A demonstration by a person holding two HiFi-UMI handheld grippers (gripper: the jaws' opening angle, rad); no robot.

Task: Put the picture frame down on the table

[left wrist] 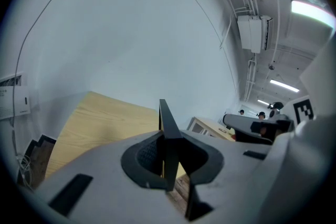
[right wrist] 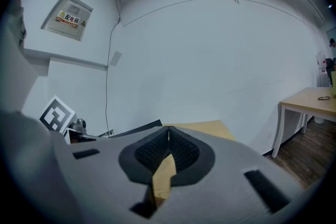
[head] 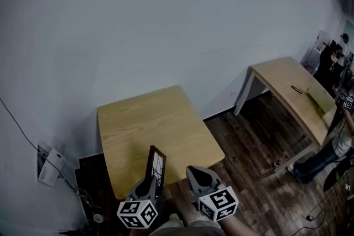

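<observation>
Filling most of every view is a white wall, with a dark wooden floor below it. Two light wooden tables stand against the wall: the near table straight ahead and a long table well apart on the right, with people beyond it too small to count. The one picture frame stands upright over the near table's front edge, clamped at its lower part by the left gripper; whether its bottom touches the top cannot be told. There are two grippers. The head view alone shows the frame's pale, lined face. The left gripper view shows only its dark edge, with both pads pressed against it and the table behind. Only the right gripper view shows that the right gripper has its jaws closed tip to tip on nothing, with a labelled wall box high up.
</observation>
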